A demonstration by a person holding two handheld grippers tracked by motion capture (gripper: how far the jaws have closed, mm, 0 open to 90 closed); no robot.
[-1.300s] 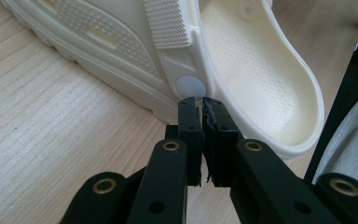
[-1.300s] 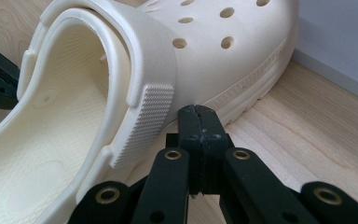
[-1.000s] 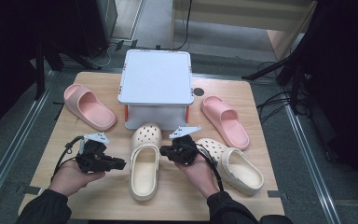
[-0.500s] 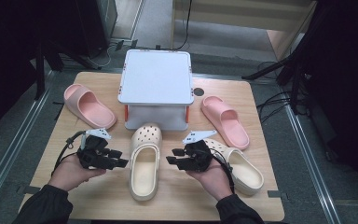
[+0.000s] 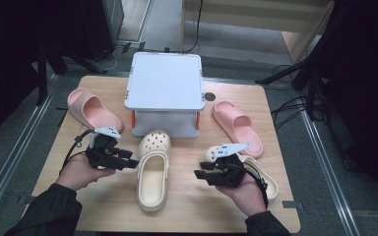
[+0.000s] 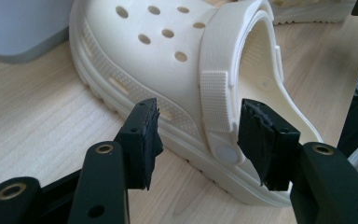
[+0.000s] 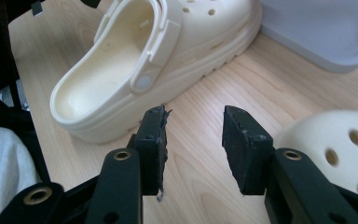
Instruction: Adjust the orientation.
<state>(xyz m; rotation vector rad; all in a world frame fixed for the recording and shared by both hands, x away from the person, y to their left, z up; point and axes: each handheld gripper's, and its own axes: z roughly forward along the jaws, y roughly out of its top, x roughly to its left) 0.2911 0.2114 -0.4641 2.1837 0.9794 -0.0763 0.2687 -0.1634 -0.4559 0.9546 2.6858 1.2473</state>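
Seen from above: wooden table with a cream clog lying in the centre of the frame, toe toward the top, heel toward the bottom. Just above its toe, a white box on a grey base, touching or nearly touching the clog. To the lower right, a second cream clog, partly covered by the right hand. In the upper left, a pink slipper; in the right half, another pink slipper.

Left of the central clog, left gripper, jaws spread, tips just beside the clog's side wall. In the left gripper view, left gripper gaping around the heel strap and its round rivet, pads apart from the shoe, nothing pinched.

Right of the central clog, right gripper, jaws also spread, near the shoe but apart from it. In the right gripper view, right gripper open over bare wood, central clog in the upper left of the frame, second clog's holed toe at the lower right.
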